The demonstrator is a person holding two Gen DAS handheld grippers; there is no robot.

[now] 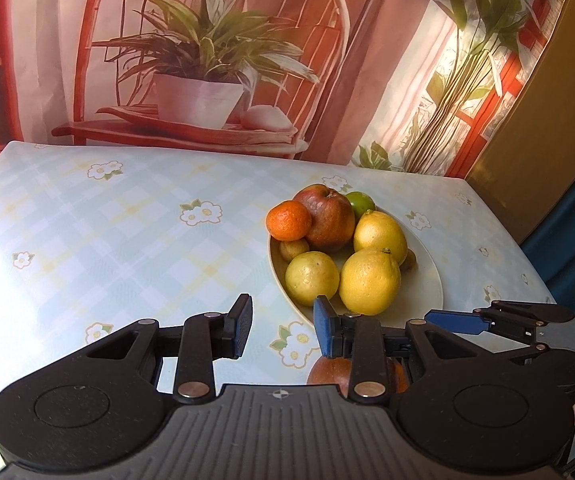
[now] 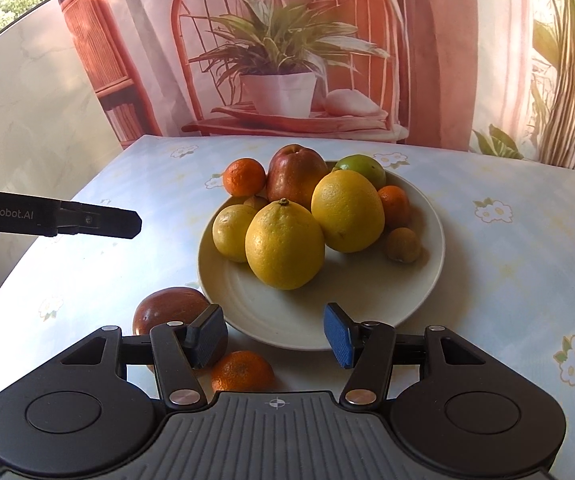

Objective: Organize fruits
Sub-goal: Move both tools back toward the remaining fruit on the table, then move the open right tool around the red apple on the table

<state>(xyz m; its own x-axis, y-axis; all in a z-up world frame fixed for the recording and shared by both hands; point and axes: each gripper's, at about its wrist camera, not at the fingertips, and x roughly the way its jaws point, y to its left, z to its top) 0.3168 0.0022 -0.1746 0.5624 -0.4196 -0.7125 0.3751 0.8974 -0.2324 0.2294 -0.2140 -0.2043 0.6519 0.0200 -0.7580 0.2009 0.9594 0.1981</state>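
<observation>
A smooth, round cream plate (image 2: 419,300) on the bench (image 2: 507,256) carries pebbly-skinned yellow lemons (image 2: 285,245), a glossy red apple (image 2: 295,176), a green lime (image 2: 361,168) and small dimpled mandarins (image 2: 394,205). Just off the plate's near-left rim lie a second apple (image 2: 169,308) and a mandarin (image 2: 241,370). The bench cloth is pale, checked and flower-printed. The right gripper (image 2: 275,332) has its jaws partly apart over the plate's near rim, holding nothing. The left gripper (image 1: 283,330) has narrow jaws, empty.

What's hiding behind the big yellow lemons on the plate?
Behind the lemons on the plate stand a red apple, a green lime and a small orange mandarin. The lemons cover each one's lower part, and whatever lies between them cannot be seen.
</observation>
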